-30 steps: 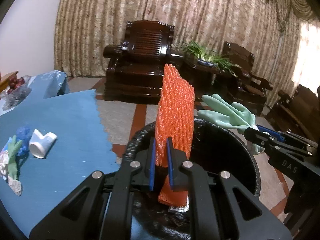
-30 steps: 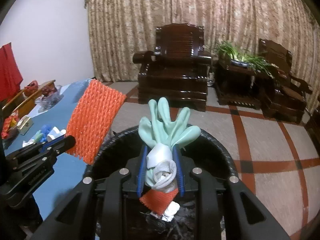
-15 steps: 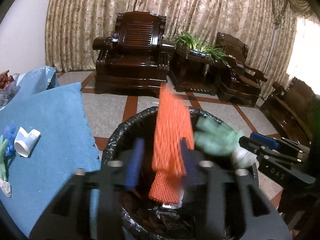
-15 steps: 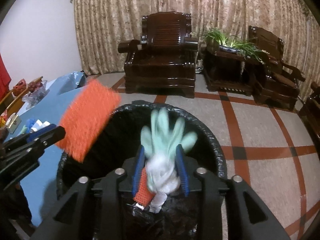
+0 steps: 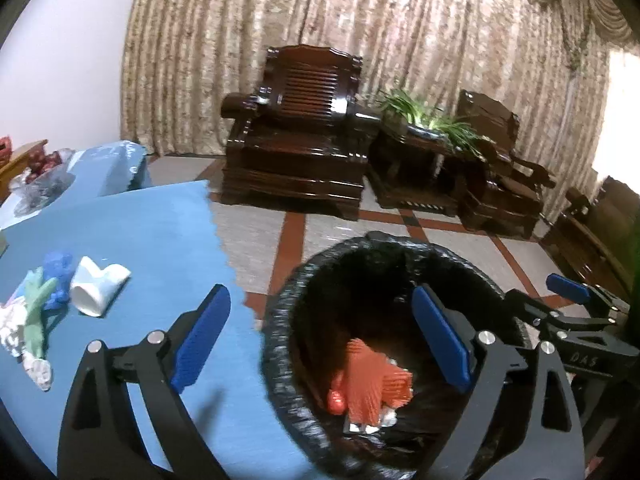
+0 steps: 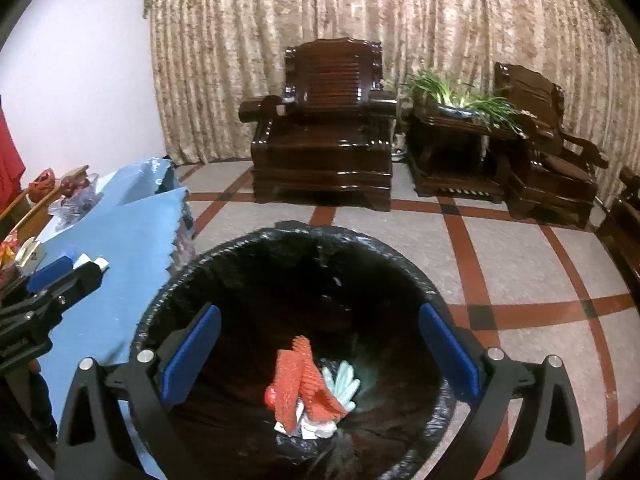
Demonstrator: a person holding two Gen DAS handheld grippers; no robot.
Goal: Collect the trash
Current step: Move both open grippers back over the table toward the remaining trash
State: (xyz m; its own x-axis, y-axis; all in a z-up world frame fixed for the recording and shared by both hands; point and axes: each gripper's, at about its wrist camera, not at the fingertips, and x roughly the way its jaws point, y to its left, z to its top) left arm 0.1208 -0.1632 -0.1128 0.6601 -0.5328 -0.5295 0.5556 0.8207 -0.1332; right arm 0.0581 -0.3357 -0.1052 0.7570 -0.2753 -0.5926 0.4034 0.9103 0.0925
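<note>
Two grippers hung over the bin with nothing in them: our left gripper had its blue fingers spread wide, one over the table's edge and one over the bin's mouth, and our right gripper was spread just as wide, centred on the opening. At the bottom of the black liner lay the orange net with the green glove touching its right side, on top of some pale scraps. From the left view only the net showed clearly. We judged the drop step finished for these two pieces. More trash waited on the blue table to our left: a white pipe elbow, a blue wad touching it, and a green strip running down to a pale crumpled bit. The next move, we judged, called for swinging the left gripper back over the table, lowering its spread fingers around the elbow or the wad, and pinching. Both grippers pointed forward and tilted downward, side by side, the right one's tips visible at the left view's right edge.
</note>
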